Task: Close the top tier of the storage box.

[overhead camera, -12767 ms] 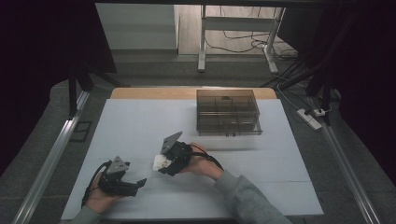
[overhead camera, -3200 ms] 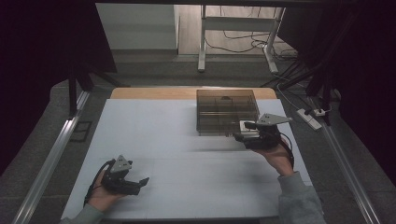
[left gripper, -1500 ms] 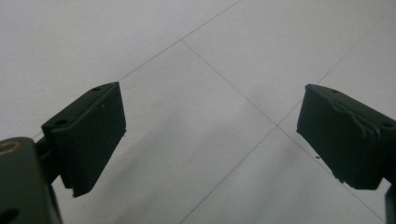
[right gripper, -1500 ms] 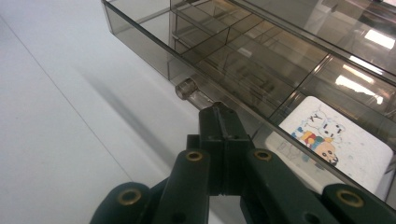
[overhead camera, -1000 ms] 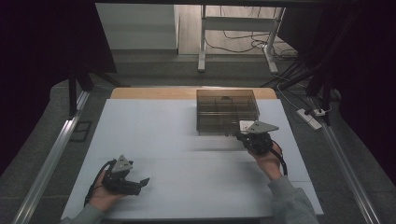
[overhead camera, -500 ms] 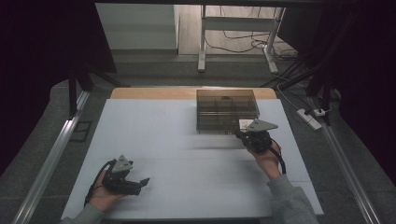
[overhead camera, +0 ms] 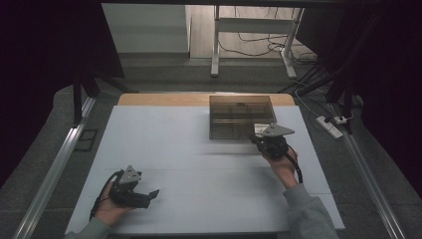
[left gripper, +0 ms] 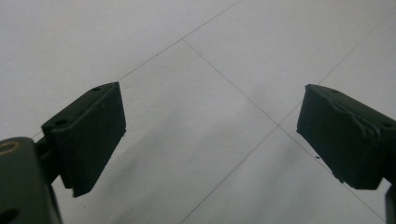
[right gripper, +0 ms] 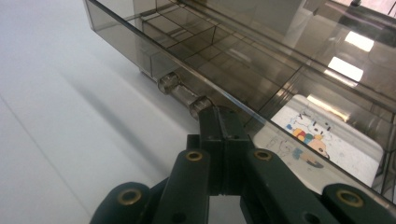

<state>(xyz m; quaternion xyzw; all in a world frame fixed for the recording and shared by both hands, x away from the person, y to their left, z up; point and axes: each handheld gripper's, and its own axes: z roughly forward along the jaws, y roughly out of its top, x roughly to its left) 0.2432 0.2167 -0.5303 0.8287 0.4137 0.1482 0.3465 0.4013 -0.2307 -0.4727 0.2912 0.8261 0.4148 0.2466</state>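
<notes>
Right gripper was at the front wall of the smoked clear compartment box, jaws pressed together, tips against or pinching the box's clear handle. I could not tell whether any of the handle sat between the pads. A white card with a cartoon print lay in the compartment just beyond the jaws and to their right, behind the tinted wall.

Judgement on the step: the box front or lid was being worked by its handle. To do it well, keep the tips square on the handle, move along the line of the box rather than across it, and go slowly so that the light box does not skid on the white table. If it starts to slide, steady it with the free gripper.

Pose: in the high view the right hand reached forward, with its gripper pointing away from the person and slightly down at the box's near right corner. The left gripper rested low near the person's edge, well apart from the box, its jaws spread wide with only bare table between them.
</notes>
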